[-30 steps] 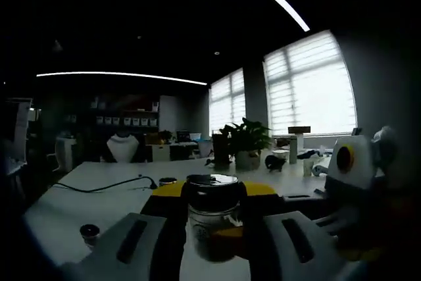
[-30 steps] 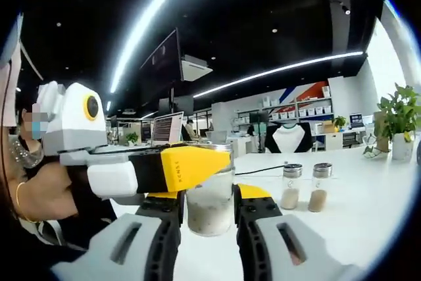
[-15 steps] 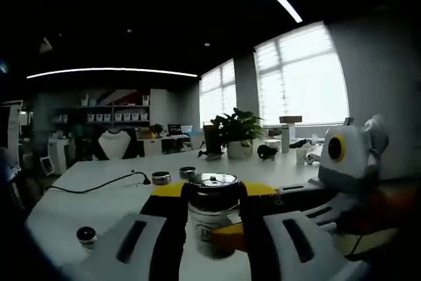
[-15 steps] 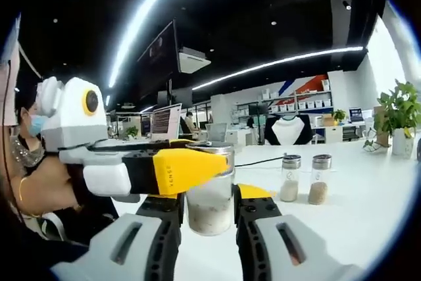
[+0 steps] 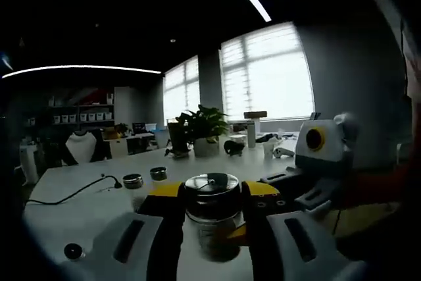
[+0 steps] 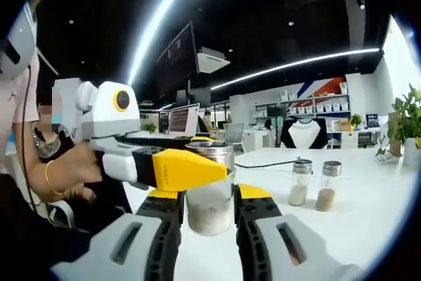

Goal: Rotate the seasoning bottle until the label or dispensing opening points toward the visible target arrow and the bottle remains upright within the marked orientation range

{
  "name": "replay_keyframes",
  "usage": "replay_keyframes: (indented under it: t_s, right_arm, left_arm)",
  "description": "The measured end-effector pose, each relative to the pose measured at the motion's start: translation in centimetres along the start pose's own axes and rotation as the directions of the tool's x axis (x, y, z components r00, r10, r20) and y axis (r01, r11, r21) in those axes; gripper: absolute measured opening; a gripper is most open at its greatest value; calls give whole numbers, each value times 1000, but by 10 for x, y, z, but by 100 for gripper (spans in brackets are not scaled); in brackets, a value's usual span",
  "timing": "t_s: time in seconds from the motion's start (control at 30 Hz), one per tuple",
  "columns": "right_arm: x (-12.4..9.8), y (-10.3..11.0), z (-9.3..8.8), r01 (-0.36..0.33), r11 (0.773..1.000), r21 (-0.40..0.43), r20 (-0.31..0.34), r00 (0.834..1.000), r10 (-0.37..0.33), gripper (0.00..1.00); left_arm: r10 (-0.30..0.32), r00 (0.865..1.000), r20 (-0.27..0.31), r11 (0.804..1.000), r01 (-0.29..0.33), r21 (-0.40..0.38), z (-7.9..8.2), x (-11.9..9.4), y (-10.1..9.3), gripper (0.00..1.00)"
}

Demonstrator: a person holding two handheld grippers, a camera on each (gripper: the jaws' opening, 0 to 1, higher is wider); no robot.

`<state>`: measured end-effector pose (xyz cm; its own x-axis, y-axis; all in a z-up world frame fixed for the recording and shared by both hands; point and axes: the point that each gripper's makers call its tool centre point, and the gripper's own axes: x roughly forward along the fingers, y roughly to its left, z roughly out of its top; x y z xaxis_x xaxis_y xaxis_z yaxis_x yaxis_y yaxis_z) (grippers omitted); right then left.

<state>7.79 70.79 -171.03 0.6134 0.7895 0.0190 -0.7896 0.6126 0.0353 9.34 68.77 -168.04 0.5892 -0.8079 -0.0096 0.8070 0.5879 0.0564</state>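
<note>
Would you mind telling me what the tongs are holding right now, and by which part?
Both tongs grip the seasoning bottle: the right tongs clamp its glass body low down, while the left tongs close on it just under the metal lid.

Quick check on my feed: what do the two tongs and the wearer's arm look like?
In the right gripper view, the left tongs have a white body, black midsection and a yellow jaw with small lettering. The right tongs have grey jaws with black slots and yellow tips. The person wears a gold bracelet.
</note>
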Motion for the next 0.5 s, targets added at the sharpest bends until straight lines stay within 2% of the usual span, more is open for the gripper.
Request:
replay_keyframes:
  t_s: [0.17, 0.3, 0.5]
  right_arm:
    - [3, 3, -3, -1, 1000, -19, -15, 1000, 1, 27]
    - [9, 0, -8, 39, 999, -35, -32, 999, -40, 27]
    - [14, -3, -15, 68, 998, 6, -32, 997, -68, 28]
  left_arm:
    - [37, 999, 10, 999, -37, -29, -3, -4, 1, 36]
    - [122, 993, 9, 993, -122, -7, -9, -3, 9, 35]
    - [188, 982, 5, 982, -188, -20, -14, -3, 20, 34]
